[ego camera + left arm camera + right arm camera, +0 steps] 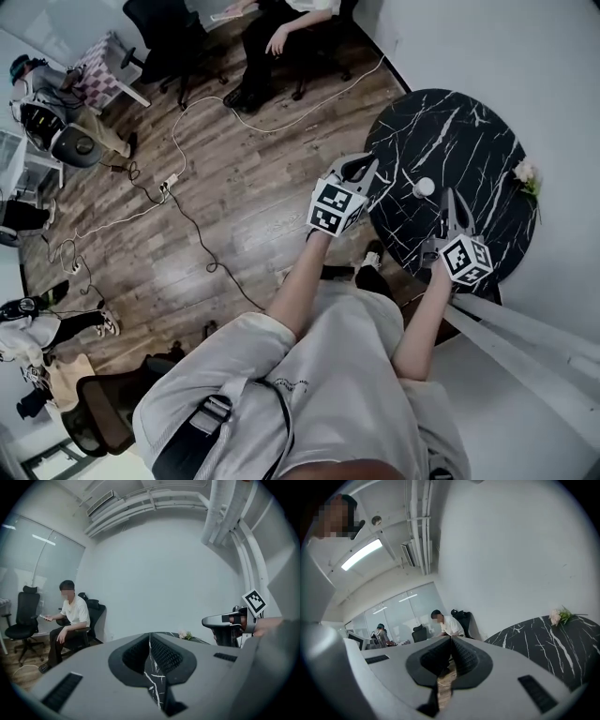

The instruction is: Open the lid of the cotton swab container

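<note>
1. While the wooden floor (pixel 234 197) fills the left and middle of the head view, a seated person (pixel 272 37) sits at its far edge.
2. At the right stands the round black marble table (pixel 469 131), close to the white wall.
3. The left gripper (pixel 366 164) hangs over the table's near-left rim. Its jaws are pressed together with nothing between them (its own view shows only veined marble through the slit below the tips).
4. The right gripper (pixel 448 199) is over the near part of the table, to the right of the left one. Its jaws are likewise closed and empty, with floor showing through the gap beneath them.
5. A small spray of flowers (pixel 527 175) lies at the table's right edge.
6. The cotton swab container (pixel 424 187), a small white round thing, sits on the marble between the two grippers and near the right gripper's tips. Neither gripper touches it, and its lid is too small to make out.
</note>
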`<state>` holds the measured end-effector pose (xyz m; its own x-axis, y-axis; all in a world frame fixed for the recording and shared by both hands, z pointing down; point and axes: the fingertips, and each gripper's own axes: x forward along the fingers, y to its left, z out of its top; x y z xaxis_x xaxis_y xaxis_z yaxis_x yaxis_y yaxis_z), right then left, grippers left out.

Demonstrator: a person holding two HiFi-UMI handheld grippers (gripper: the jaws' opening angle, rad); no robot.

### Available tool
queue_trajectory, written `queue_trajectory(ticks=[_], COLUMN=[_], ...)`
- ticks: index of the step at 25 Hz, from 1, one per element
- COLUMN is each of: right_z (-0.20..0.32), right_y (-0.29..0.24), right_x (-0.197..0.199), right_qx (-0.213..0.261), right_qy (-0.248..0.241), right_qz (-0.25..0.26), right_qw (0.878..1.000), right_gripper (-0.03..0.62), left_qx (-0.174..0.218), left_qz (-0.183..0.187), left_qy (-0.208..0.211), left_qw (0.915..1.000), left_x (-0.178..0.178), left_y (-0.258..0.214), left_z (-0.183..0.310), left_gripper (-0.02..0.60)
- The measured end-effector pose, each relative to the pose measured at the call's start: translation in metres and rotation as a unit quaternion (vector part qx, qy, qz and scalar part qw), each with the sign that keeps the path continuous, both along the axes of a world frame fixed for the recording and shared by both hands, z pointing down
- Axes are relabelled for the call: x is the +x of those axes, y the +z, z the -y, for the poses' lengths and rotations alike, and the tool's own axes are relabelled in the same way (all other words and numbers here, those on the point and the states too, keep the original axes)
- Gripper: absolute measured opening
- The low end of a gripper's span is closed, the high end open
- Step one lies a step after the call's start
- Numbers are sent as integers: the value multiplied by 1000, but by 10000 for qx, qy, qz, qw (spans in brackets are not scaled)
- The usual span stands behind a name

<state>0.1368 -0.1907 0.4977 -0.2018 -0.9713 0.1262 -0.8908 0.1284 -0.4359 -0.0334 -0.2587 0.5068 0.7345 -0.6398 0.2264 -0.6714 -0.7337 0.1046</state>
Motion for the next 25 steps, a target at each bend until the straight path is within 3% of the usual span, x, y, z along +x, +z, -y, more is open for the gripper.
queue_trajectory(ticks=[13, 25], right_z=[91, 121], right_y=[-1, 52], right_x=[55, 73], right_qx=[-12, -598], right_qy=[-264, -592], right_qz=[-132, -554], right_qw=[9996, 9949], right_gripper=[34, 34], left_qx=[82, -281], left_qz=[193, 260], left_qy=[-45, -80], left_qw=[9998, 9992], left_x=[50, 87], left_y=[3, 40], left_z=[62, 85], left_gripper=[26, 26])
